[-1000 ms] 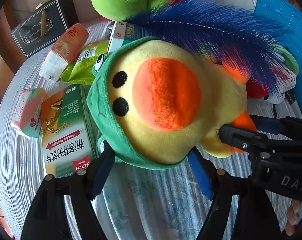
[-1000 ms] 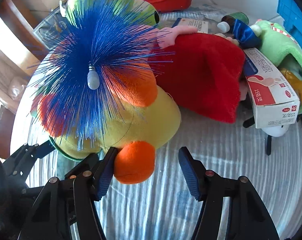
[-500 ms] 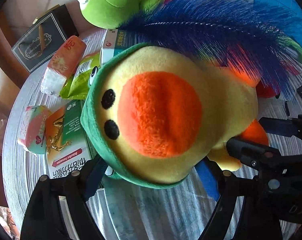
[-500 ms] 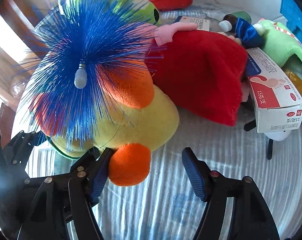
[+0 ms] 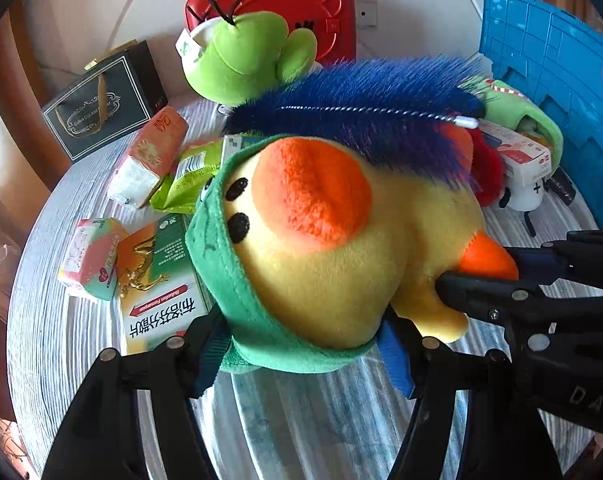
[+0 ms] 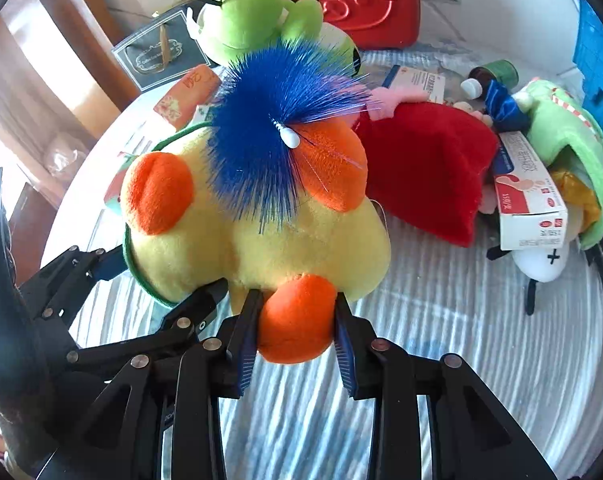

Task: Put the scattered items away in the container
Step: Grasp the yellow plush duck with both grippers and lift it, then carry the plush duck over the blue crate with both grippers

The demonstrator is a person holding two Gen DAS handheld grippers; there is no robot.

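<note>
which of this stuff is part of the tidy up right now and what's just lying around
In the job now:
- yellow plush duck in a green hood, blue bristle brush lying on it
- left hand-held gripper clamping the hood
- right hand-held gripper shut on the duck's orange foot
- blue plastic crate

Lying about:
- green plush frog
- red case
- red plush

Both tools are built from matte black plastic links joined by round silver rivets. On the left gripper [image 5: 301, 354], blue ribbed pads [image 5: 395, 356] are fitted to the inner faces of the fingers. The same blue ribbed pads [image 6: 243, 346] are seen on the right gripper [image 6: 295, 338]. Pale raised letters "DAS" are moulded on the right gripper's body in the left wrist view.
</note>
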